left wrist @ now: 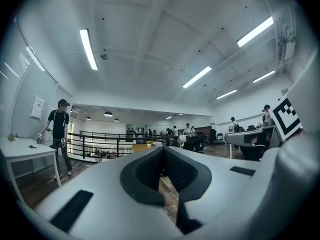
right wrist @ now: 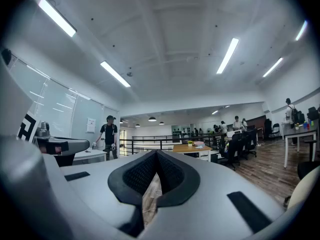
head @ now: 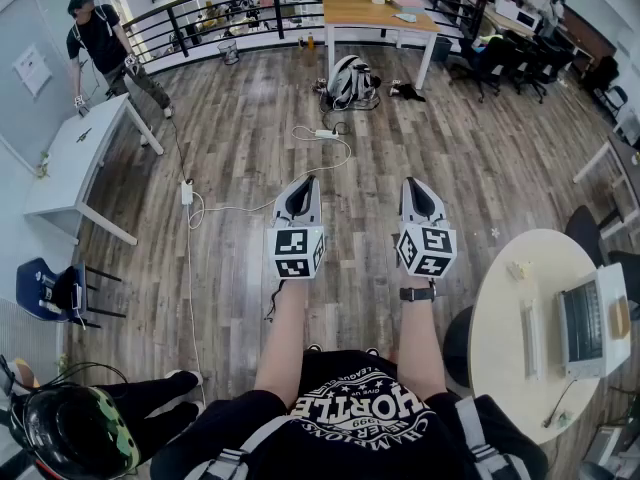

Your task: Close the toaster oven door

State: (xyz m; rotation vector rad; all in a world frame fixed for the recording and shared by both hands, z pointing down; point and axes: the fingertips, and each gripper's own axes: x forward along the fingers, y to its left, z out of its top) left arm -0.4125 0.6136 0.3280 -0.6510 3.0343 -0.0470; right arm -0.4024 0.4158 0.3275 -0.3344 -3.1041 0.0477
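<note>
1. The left gripper [head: 303,188] and the right gripper [head: 421,190] are being held side by side above the floor [head: 480,168]. Their smooth white shells are ending in black, finely ribbed pads that are forming a V-shaped notch.
2. The fingers of both grippers are being held pressed together with nothing gripped. Only a thin slit of planking is being shown through each pair in the gripper views.
3. A cube with black-and-white square markers is being carried at the rear of each gripper.
4. Below and ahead of the fingers, the grey-brown wooden planks are being crossed by a thin white cable [head: 245,208], which is looping towards a white power strip [head: 326,133].
5. Further ahead of the fingers, a backpack [head: 350,80] is lying in front of a wooden-topped table [head: 375,10] on white legs. A dark metal railing [head: 240,8] is curving behind it.
6. Right of the right fingers, an open laptop [head: 585,323] is being carried by a round white surface [head: 500,318].
7. Left of the left fingers, a white rectangular table [head: 75,163] is being leaned over by a person in black [head: 105,43].
8. Where the toaster oven is standing cannot be told from any view.
</note>
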